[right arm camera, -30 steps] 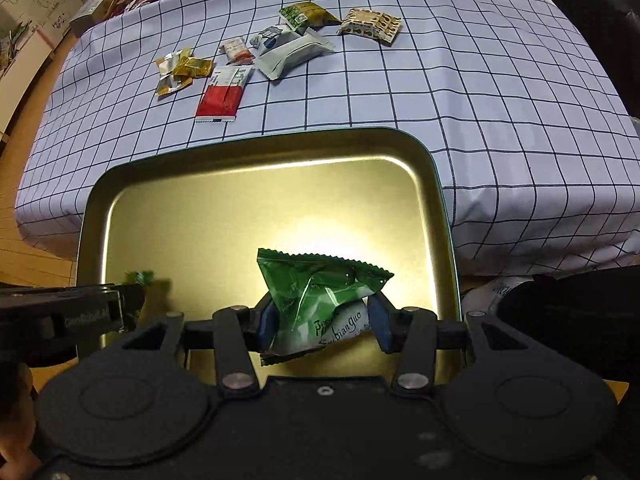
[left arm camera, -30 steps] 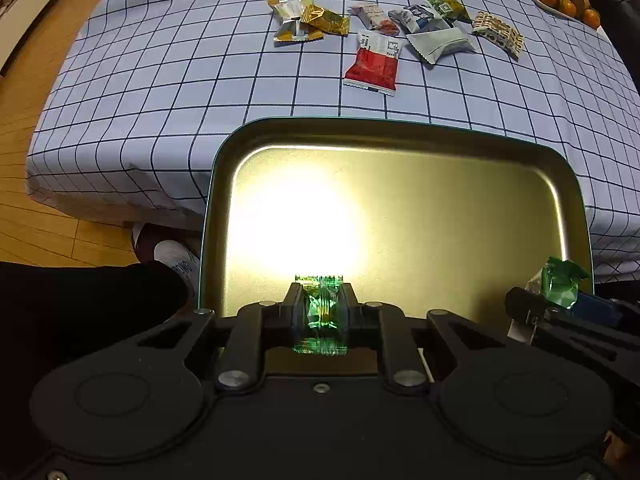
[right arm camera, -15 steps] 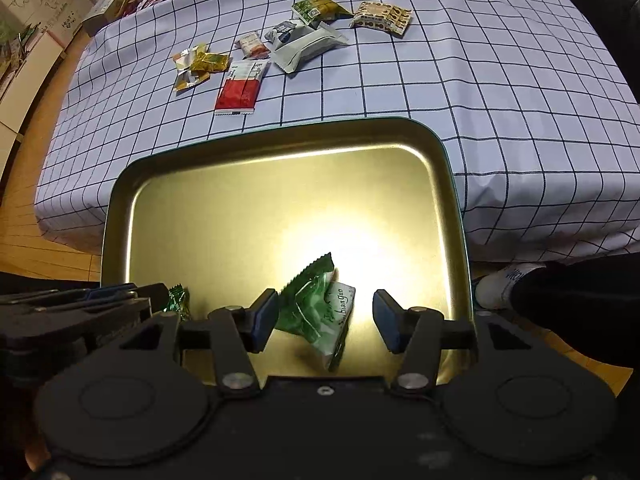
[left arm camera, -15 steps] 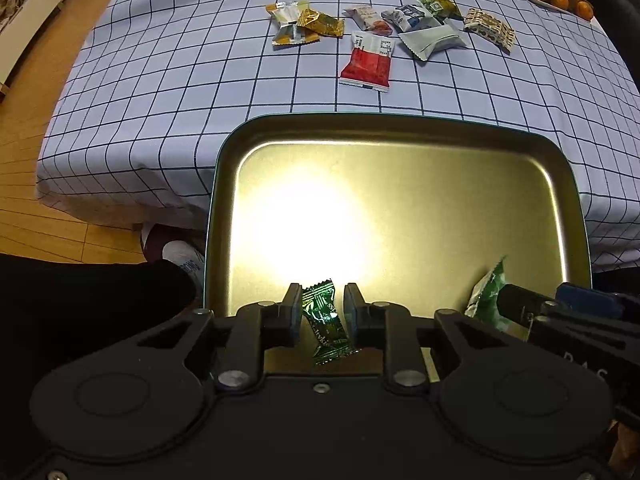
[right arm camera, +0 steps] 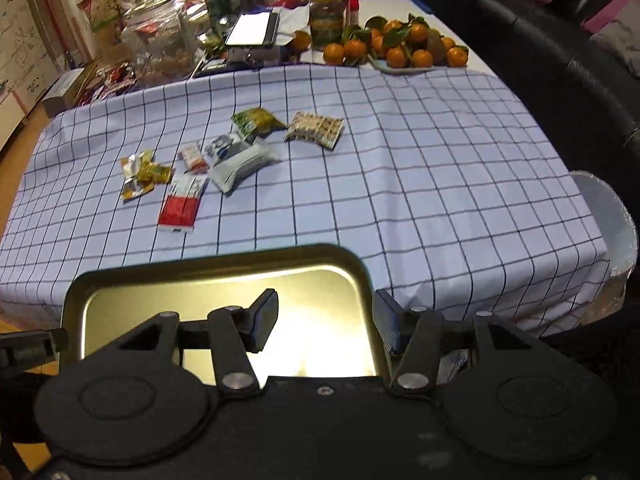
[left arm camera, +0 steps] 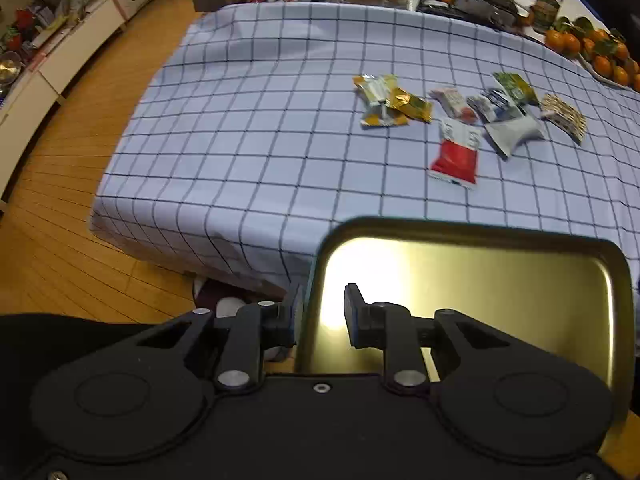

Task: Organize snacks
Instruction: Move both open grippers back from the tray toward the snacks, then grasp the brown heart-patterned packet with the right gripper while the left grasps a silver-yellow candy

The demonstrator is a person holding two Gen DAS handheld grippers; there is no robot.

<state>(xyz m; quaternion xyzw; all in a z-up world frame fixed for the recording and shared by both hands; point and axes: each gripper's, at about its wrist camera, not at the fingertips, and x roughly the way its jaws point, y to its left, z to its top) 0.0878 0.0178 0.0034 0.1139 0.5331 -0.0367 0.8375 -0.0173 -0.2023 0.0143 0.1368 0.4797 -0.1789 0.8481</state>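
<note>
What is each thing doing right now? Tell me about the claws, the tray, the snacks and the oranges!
Left claw: open, holding nothing.
Right claw: open, holding nothing.
Gold tray: upright at the near table edge; the part in view looks bare.
Red and white packet: lying flat on the checked cloth.
Other snack packets: scattered in a loose cluster, some overlapping.
Oranges: piled at the far side.

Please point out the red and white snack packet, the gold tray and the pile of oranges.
red and white snack packet [right arm camera: 179,209], right wrist view, on its red lower half.
gold tray [left arm camera: 520,280], left wrist view, on its bare floor.
pile of oranges [right arm camera: 396,57], right wrist view, on one front orange.
</note>
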